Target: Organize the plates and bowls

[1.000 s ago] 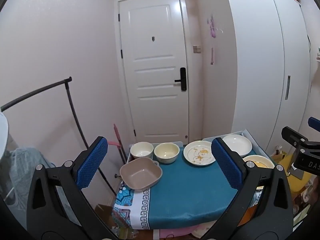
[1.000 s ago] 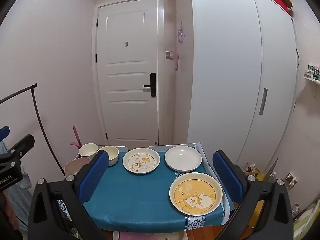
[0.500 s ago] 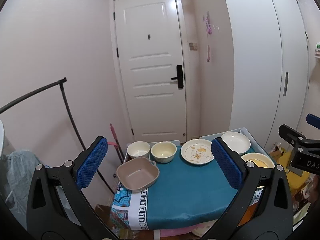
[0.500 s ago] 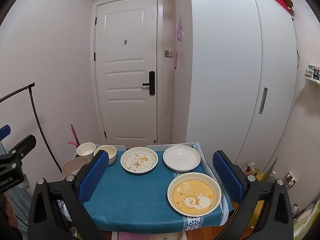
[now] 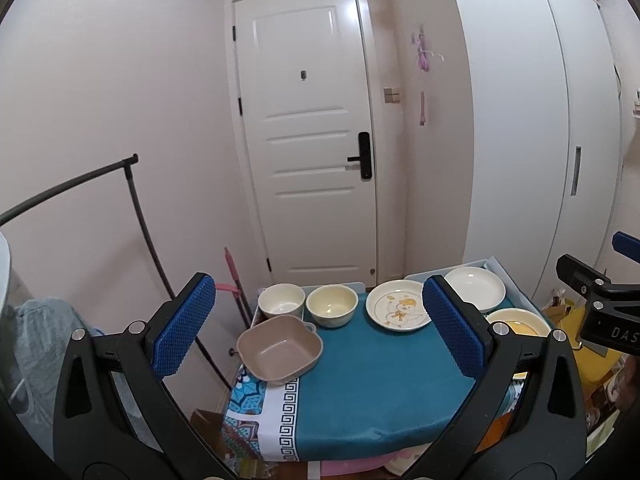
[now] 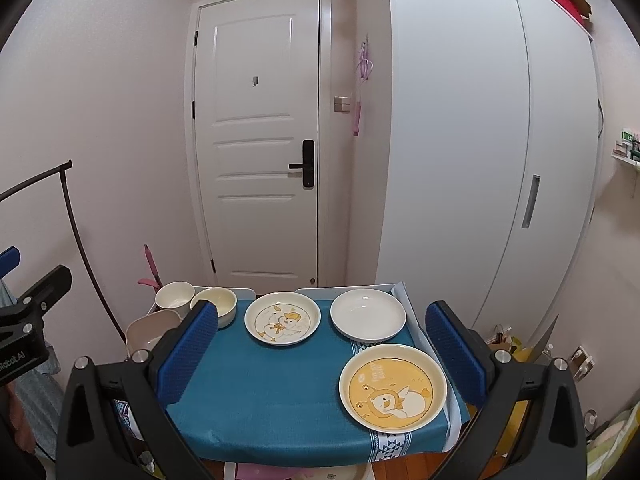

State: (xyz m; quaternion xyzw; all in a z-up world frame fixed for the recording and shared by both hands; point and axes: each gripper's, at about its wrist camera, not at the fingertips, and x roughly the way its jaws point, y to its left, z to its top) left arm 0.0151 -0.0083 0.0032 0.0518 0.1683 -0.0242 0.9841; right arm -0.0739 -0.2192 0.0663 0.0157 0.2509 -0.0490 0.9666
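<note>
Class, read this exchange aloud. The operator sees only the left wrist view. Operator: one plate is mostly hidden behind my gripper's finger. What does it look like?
Observer: The yellow plate has a cartoon animal printed on it and nothing lying on it.
Operator: Where does it sit?
Observer: At the near right corner of the blue cloth, nearer than the white plate.
Operator: Is the right gripper holding anything?
Observer: No. The right gripper has its jaws wide open and empty, clear of every dish.
</note>
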